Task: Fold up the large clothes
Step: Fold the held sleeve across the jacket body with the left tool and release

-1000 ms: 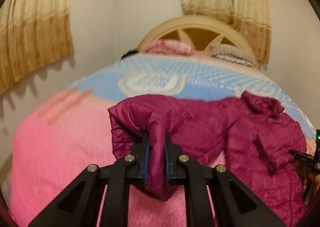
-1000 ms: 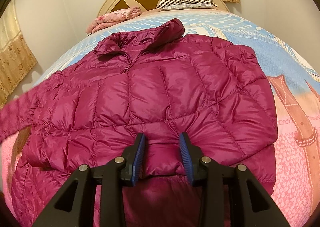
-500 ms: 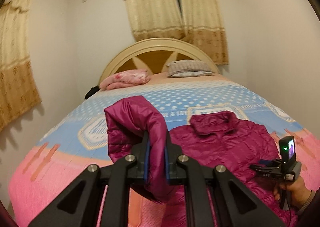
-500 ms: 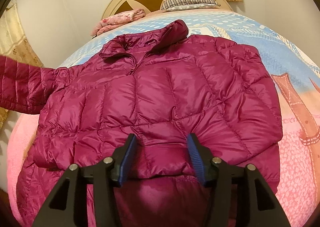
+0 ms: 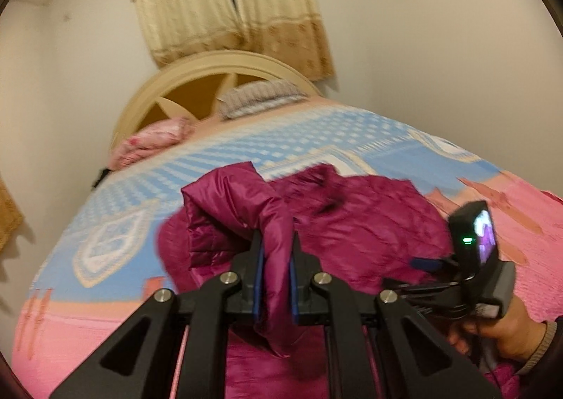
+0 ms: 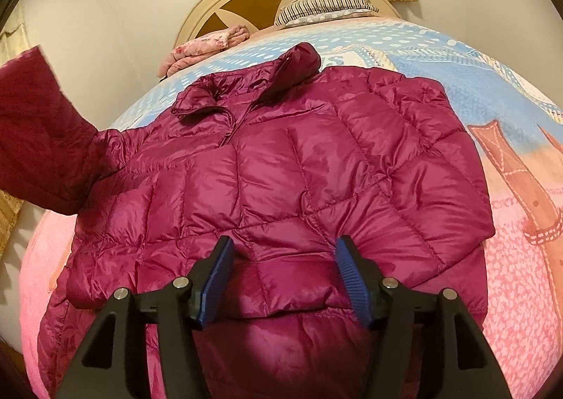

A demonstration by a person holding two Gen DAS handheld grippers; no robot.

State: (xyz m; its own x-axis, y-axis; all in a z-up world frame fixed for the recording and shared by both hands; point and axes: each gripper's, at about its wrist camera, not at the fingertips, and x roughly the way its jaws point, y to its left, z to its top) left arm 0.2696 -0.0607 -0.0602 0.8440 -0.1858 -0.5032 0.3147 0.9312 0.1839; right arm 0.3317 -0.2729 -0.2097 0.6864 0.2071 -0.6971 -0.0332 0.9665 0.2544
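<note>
Slippage risk: left gripper (image 5: 274, 279) pinches slick jacket (image 6: 281, 166) sleeve (image 5: 246, 209); right gripper (image 6: 283, 279), jaws opening, grips nothing, so hem may shift.

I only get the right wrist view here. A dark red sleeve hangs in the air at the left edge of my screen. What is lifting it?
Observer: The left gripper. It is clamped shut on the sleeve, which drapes over its fingers.
Operator: And the tool I'm looking along, who holds that?
Observer: A person's hand, wrapped round its handle, low on the right of the left view.
Operator: Anything on it I can't see?
Observer: A small screen on top, lit, with a green light beside it.
</note>
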